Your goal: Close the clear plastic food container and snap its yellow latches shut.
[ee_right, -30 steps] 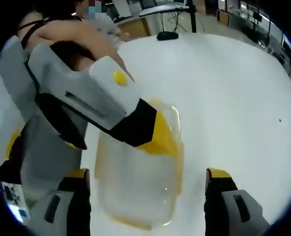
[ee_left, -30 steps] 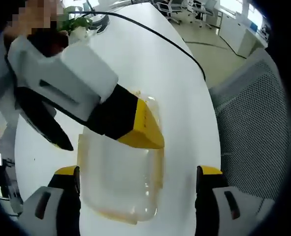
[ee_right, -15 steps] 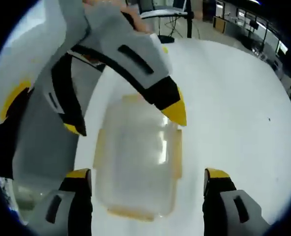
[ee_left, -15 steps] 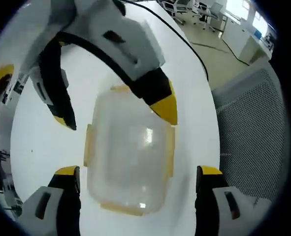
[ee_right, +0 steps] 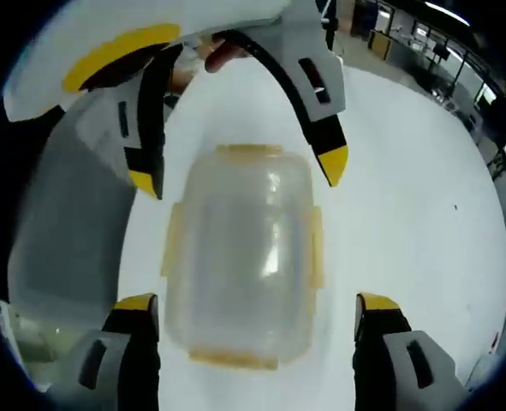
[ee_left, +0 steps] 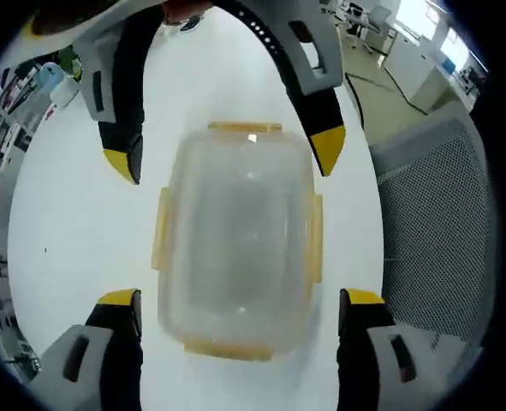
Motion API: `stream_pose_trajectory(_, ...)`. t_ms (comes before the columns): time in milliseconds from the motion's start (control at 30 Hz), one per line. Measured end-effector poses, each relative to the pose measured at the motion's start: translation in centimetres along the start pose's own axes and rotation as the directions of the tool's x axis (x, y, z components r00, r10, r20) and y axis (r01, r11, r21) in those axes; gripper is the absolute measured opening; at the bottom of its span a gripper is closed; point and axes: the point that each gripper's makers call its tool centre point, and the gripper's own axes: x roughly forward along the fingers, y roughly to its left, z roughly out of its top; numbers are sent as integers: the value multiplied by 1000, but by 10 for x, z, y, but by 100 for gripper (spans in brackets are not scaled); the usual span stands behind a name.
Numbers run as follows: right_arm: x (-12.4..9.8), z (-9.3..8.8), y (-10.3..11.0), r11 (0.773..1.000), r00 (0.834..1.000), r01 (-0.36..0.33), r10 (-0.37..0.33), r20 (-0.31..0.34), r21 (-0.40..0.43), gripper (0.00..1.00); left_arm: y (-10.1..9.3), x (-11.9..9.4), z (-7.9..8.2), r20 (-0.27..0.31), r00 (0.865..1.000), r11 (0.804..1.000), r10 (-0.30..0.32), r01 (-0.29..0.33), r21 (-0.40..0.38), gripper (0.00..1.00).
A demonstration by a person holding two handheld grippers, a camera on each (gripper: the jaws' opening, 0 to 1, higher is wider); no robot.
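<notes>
The clear plastic food container (ee_left: 235,240) lies on the white table (ee_left: 64,231) with its lid down on it. Yellow latches (ee_left: 315,235) stick out along its sides and ends. My left gripper (ee_left: 240,297) is open, its jaws standing either side of the container's near end without touching it. From the far side my right gripper (ee_left: 227,161) faces it, also open, straddling the far end. In the right gripper view the same container (ee_right: 240,257) sits between the open jaws of my right gripper (ee_right: 257,301), with my left gripper (ee_right: 238,174) open opposite.
A grey mesh chair (ee_left: 432,214) stands close beside the table edge on the right of the left gripper view. A black cable (ee_left: 355,90) runs over the table's far part. Grey fabric (ee_right: 64,231) sits off the table's left edge in the right gripper view.
The right gripper's yellow fingertip, which lay on the lid, has lifted off and drawn back. Both grippers now straddle opposite ends, and the lid lies flat on the container.
</notes>
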Motion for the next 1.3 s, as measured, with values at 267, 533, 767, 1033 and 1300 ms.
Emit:
stream_pose_trajectory(267, 2, -7, 4, 1000, 1000, 23, -23, -18, -13, 95, -2, 2, -2, -15, 1000, 1000, -15, 15, 26, 98)
stream_pose_trajectory(533, 4, -5, 7, 999, 999, 36, -37, -25, -16, 96, 0, 6, -6, -32, 999, 999, -24, 25, 30, 99)
stream_pose_trajectory(767, 6, -5, 9, 999, 999, 39, -39, -20, -3, 96, -1, 8, -6, -33, 999, 998, -27, 29, 61, 97)
stream_pose_trajectory(1033, 13, -7, 13, 1000, 999, 29, -30, -25, -3, 95, -2, 15, -13, -69, 997, 994, -29, 36, 103, 97)
stream_pose_trajectory(1300, 17, -15, 12, 1000, 999, 27, -27, -44, 3, 92, -3, 21, -14, -78, 997, 992, -29, 38, 117, 95)
